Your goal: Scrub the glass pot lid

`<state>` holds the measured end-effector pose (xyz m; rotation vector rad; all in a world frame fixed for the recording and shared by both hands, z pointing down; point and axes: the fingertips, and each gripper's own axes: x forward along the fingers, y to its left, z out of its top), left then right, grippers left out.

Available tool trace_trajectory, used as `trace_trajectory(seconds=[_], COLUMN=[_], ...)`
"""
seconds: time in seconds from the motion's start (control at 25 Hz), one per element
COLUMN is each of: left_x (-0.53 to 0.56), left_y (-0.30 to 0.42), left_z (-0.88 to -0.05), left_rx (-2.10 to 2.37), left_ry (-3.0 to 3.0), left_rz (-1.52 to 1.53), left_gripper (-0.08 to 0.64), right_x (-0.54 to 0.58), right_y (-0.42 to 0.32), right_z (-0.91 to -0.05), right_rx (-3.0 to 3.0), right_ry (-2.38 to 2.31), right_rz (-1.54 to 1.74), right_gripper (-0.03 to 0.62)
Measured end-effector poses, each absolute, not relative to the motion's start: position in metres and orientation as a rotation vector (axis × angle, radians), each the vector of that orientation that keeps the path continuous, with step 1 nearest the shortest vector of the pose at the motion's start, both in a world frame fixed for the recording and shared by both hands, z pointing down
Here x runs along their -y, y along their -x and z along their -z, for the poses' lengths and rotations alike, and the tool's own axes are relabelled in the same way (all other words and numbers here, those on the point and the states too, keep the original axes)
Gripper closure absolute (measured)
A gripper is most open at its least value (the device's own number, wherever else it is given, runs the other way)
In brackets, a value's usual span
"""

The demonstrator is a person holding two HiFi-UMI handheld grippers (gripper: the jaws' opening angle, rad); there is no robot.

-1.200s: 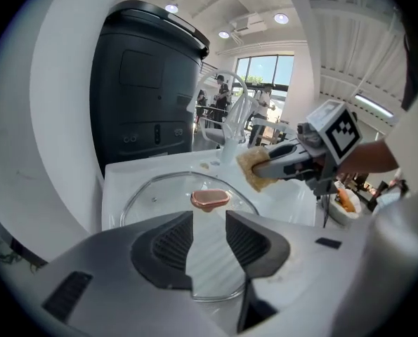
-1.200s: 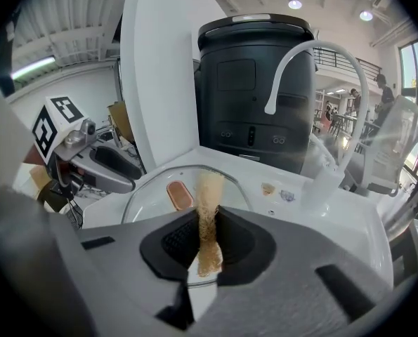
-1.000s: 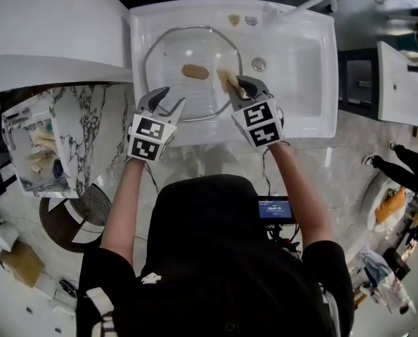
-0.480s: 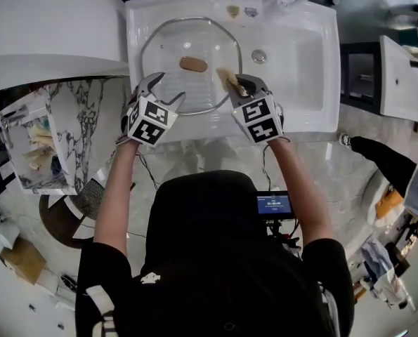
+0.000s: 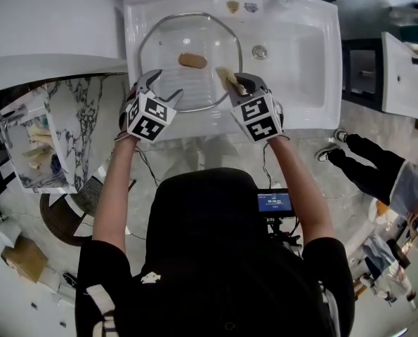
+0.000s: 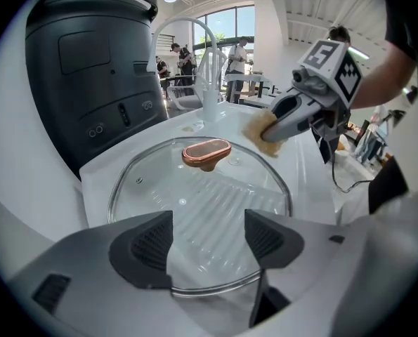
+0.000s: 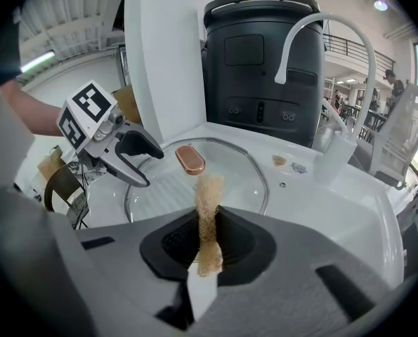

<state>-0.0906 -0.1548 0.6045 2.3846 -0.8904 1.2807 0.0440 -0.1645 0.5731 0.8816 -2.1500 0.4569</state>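
Note:
The glass pot lid (image 5: 165,44) lies flat in the left part of the white sink (image 5: 307,62), its copper handle (image 5: 192,61) up. My left gripper (image 5: 164,87) stands open at the lid's near-left rim. In the left gripper view the lid (image 6: 194,195) has its rim between the wide jaws of the left gripper (image 6: 209,241), touching neither pad. My right gripper (image 5: 234,83) is shut on a tan sponge (image 5: 225,75) at the lid's right rim. The sponge (image 7: 209,202) stands upright between the pads of the right gripper (image 7: 209,248).
A drain (image 5: 259,51) lies right of the lid and a white faucet (image 7: 321,41) arches over the back. A black appliance (image 7: 265,62) stands behind the sink. A marble counter (image 5: 82,125) lies to the left. A person's legs (image 5: 367,167) are at the right.
My left gripper has moved forward to the lid's rim and its jaws have spread wider. The right gripper with the sponge has barely shifted. A person at the right has stepped nearer.

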Motion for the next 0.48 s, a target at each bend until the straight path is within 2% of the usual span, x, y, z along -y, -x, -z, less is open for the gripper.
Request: trace_trajectory(seconds=[0.48], left_x=[0.1539], left_y=[0.0914], left_z=[-0.6062], left_rx=[0.902], left_ry=[-2.409], left_rz=[-1.268], left_gripper=[0.268], right_x=[0.1584], right_y=[-0.0447], right_z=[-0.5823], right_rx=[2.133], right_ry=[-0.862], right_rz=[-0.451], right_gripper=[0.571])
